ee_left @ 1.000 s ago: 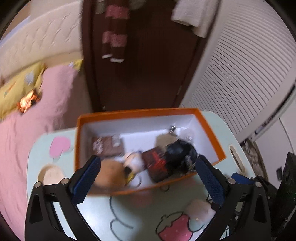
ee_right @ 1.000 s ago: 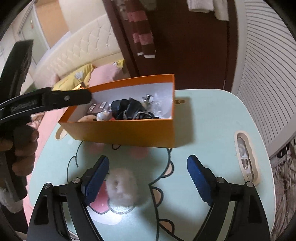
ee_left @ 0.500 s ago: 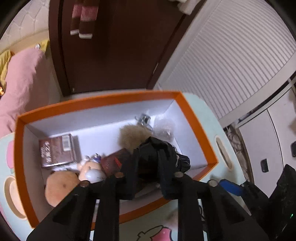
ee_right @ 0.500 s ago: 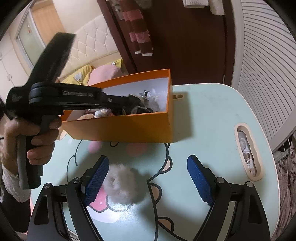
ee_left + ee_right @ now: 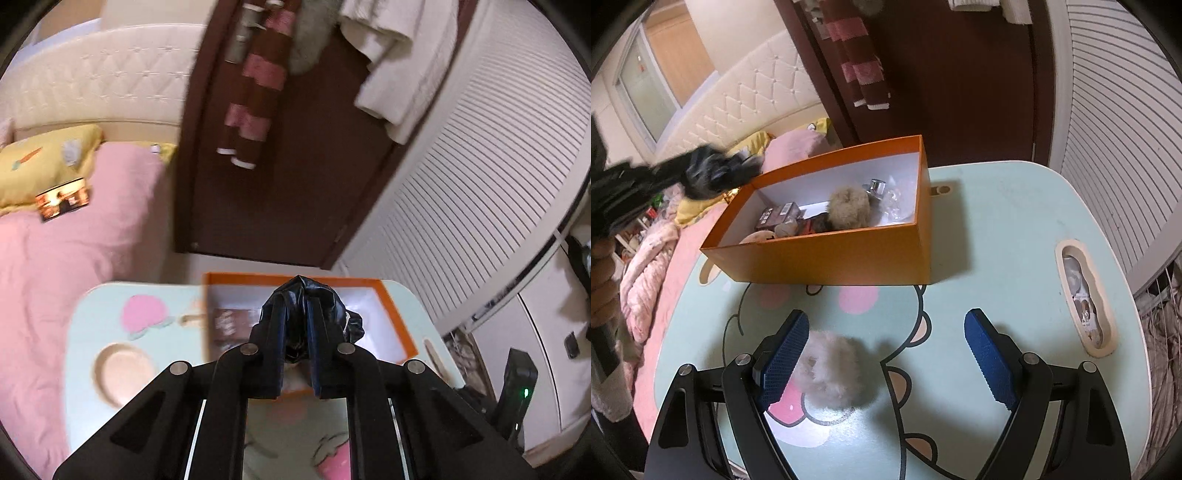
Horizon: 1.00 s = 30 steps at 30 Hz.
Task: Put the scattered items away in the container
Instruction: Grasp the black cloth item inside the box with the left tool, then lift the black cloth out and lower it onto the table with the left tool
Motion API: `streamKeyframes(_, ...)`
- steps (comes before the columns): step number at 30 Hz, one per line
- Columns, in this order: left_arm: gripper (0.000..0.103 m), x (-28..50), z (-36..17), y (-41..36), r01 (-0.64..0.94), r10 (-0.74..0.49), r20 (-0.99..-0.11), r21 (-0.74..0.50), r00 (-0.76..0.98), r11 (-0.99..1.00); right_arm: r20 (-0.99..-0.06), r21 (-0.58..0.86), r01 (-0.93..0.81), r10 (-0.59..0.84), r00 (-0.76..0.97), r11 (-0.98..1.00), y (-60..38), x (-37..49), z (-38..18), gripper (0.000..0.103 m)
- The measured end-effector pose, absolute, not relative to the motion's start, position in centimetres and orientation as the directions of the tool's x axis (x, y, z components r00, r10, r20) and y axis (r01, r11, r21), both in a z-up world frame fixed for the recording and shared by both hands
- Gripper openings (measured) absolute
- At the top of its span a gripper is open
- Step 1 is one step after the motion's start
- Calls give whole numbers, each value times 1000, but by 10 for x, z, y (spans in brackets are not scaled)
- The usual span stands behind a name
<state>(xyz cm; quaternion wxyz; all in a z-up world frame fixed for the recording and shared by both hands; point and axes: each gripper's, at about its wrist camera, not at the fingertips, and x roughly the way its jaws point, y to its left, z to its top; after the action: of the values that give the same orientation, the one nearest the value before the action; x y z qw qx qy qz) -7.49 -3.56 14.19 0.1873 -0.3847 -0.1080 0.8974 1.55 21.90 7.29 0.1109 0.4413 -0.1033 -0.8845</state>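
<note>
A pale green table [image 5: 1015, 229] with a cartoon bear printed on it fills most of the space, pushed up beside a bed with a pink blanket [image 5: 74, 258]. Towards the table's far side sits the orange box [image 5: 827, 262], white inside and open at the top, holding a brown fluffy pompom [image 5: 848, 208], a dark brown packet [image 5: 779, 214], a small metal piece [image 5: 875, 186] against the far wall and some clear wrapping beside it. On the near part of the table, over the pink patch of the print, lies a whitish fluffy scrunchie [image 5: 831, 373], still outside the box. The right gripper [image 5: 886, 358] hangs just above it with its blue pads spread wide; the scrunchie sits close against the left pad and well apart from the right one, and neither pad presses on it. The left gripper [image 5: 297, 332] has just been closing and its jaws now stand almost together, pinching a crumpled black plastic bag [image 5: 306, 291] between the pads. From the right wrist view that bag [image 5: 713, 173] shows as a dark blur lifted off to the left of the box, above its corner and clear of its rim, with the person's hand [image 5: 605, 284] gripping the handle at the frame's left edge.
</note>
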Motion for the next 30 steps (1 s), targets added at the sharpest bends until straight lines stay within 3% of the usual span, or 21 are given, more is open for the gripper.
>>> streamKeyframes(3,11,-57,131,-50,-243,423,-662,-351,-619,-904,-752,282,125,-300,-587,-951,218,14,78,86)
streamKeyframes(5,11,-45,117,-56,-218,411,-668,-357,-620,-908,-749,272,158,-312,-585,-949,214,10,84,72)
streamKeyframes(8,11,-23,96,-58,-200,414,-665,-376,-622,-905,-732,297,219,-369,-573,-929,210,2,96,61)
streamKeyframes(12,11,-1,77,-49,-229,460,-664,-408,-590,-884,-689,333,274,-431,-582,-902,206,-14,118,59)
streamKeyframes(21,14,9,31,-19,-226,426,-753,-361,-501,-905,-732,304,246,-391,-557,-920,187,-68,119,56)
streamKeyframes(24,34,13,27,-16,-232,419,-761,-348,-495,-908,-743,323,239,-402,-535,-916,186,-80,115,56)
streamKeyframes(26,64,15,26,-19,-213,411,-762,-352,-500,-912,-745,373,220,-432,-509,-902,189,-92,112,56)
streamKeyframes(30,69,20,30,-31,-176,417,-722,-388,-552,-905,-770,439,159,-462,-440,-884,192,-117,101,52)
